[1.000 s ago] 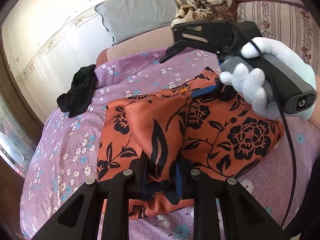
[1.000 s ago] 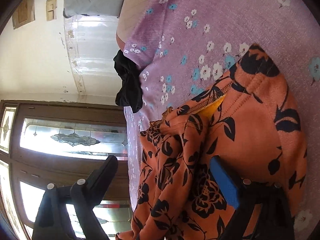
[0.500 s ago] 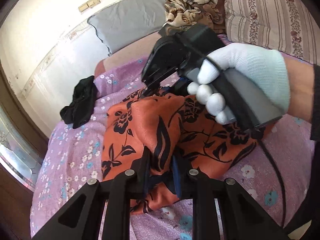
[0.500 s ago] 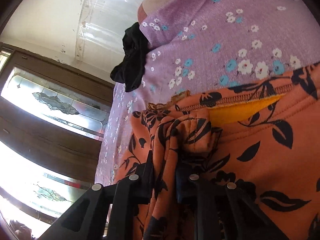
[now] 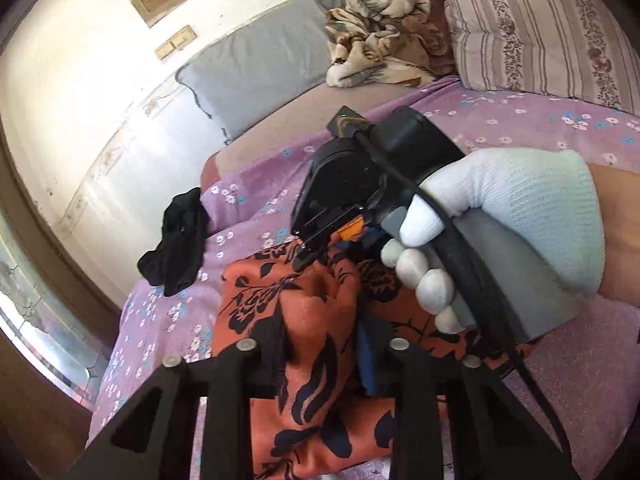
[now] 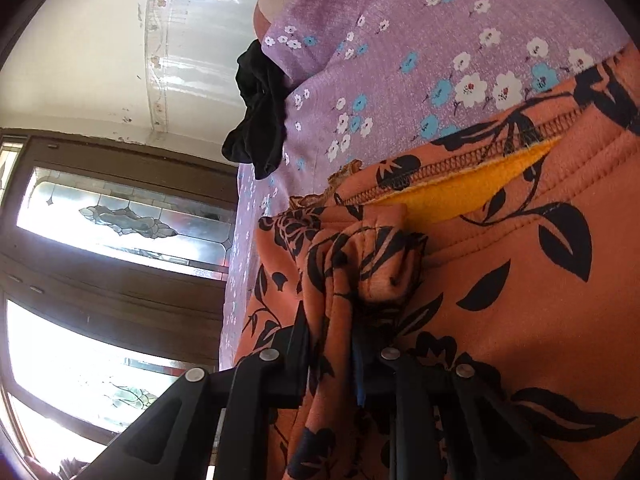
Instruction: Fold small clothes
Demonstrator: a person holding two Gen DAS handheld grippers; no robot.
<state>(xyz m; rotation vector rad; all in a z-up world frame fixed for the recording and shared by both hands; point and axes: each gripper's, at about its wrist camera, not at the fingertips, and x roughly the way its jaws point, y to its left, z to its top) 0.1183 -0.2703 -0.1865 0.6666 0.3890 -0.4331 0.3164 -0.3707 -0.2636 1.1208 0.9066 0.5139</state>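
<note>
left gripper: clamped on orange floral garment | right gripper: jaws just closed, pinching a bunched fold (same garment) | bedsheet: purple

I'm working in a bedroom of somebody's home. Under my cameras is a bed spread with a purple sheet printed in small white and blue flowers. At its head lie a grey pillow, a striped floral pillow and a crumpled patterned blanket between them. The plastered wall behind is cream, scuffed, with a pair of light switches. Off the bed's side I see a dark wooden door with leaded decorative glass, daylight pouring through.
</note>
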